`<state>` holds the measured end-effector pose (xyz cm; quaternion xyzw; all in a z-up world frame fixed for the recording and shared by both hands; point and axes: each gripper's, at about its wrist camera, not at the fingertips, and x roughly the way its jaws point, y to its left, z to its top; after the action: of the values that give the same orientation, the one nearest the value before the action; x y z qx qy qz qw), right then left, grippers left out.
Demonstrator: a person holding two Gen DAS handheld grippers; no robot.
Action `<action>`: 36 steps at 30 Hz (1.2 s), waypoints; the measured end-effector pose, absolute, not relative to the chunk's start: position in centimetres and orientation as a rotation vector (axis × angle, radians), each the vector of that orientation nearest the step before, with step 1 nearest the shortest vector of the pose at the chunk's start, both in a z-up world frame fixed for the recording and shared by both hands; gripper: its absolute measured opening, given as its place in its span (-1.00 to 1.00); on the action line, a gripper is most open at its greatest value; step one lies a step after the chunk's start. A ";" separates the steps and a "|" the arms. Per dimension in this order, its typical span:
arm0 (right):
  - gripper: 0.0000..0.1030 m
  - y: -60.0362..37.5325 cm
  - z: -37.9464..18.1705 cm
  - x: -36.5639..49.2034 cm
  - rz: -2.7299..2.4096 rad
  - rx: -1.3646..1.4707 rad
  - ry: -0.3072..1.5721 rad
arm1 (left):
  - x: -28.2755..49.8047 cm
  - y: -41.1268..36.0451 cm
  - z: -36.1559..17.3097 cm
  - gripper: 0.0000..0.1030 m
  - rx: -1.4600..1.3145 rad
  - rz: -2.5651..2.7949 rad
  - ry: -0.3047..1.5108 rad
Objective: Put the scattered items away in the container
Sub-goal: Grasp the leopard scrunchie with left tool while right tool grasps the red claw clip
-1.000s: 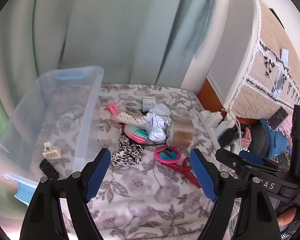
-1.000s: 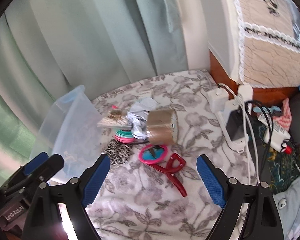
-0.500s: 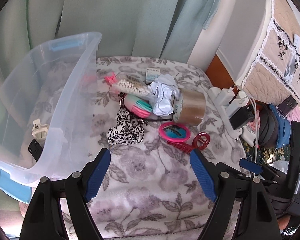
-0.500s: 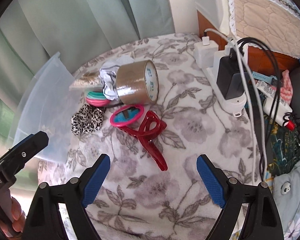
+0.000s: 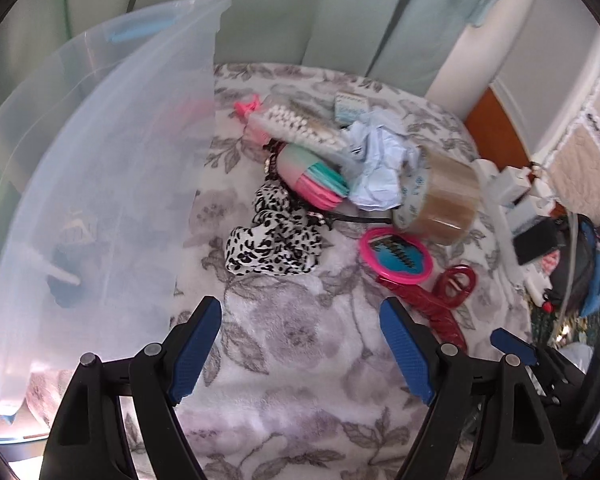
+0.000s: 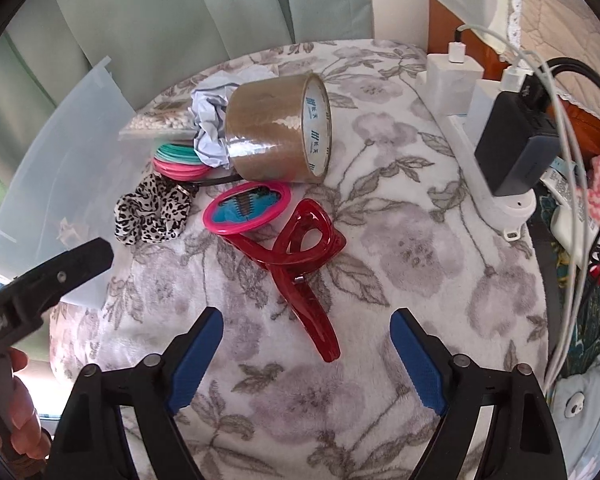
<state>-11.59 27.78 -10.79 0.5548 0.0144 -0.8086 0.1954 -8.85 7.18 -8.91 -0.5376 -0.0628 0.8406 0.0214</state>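
Two grippers are held over a floral blanket (image 6: 400, 216), both pointed steeply down at a cluster of small items. The left gripper (image 5: 300, 344) is spread wide with nothing between its blue pads. The right gripper (image 6: 306, 354) is also spread, its jaws having just been closing slightly, and the long tail of a red hair claw (image 6: 300, 256) is seen lying between its fingertips, untouched by either pad.

A clear plastic bin (image 5: 112, 184), the container, is placed at the left of the blanket, just beside the cluster; a few small things are dimly seen through its wall. In the right wrist view the left gripper and the hand (image 6: 18, 416) holding it are seen at the lower left, in front of the bin.

A roll of brown tape (image 6: 280, 128) is lying on its side at the back of the cluster. A crumpled pale paper (image 6: 210, 112) is pressed against its left side. A pink-rimmed round mirror (image 6: 246, 210) is set just in front of the tape, touching the claw's looped end. A leopard-print scrunchie (image 6: 152, 212) is lying left of the mirror, and a stack of pink and teal rings (image 6: 178, 160) behind it. A packet of white beads (image 5: 296, 124) is lying at the far back.

A white power strip (image 6: 480, 148) with chargers is lying along the blanket's right edge.
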 end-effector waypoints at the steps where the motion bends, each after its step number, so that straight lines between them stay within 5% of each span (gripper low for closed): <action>1: 0.67 27.6 -11.1 -11.8 -2.259 1.560 0.049 | -9.3 7.1 -9.4 0.59 -1.685 2.605 -0.208; 26: 0.62 24.1 -14.5 -15.2 -2.282 1.515 0.266 | -14.8 6.6 -15.4 0.50 -1.775 2.639 -0.182; 29: 0.60 24.0 -14.5 -15.3 -2.292 1.510 0.265 | -14.9 6.8 -15.4 0.43 -1.770 2.642 -0.171; 32: 0.38 24.0 -14.2 -15.2 -2.318 1.502 0.261 | -15.0 6.7 -15.2 0.26 -1.760 2.641 -0.164; 36: 0.29 24.3 -14.0 -15.1 -2.327 1.510 0.232 | -14.7 7.1 -14.8 -0.08 -1.743 2.632 -0.139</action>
<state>-15.15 24.27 -13.97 0.5338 0.0822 -0.8225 0.1782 -14.73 7.10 -14.76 -0.5515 -0.0439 0.8329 -0.0092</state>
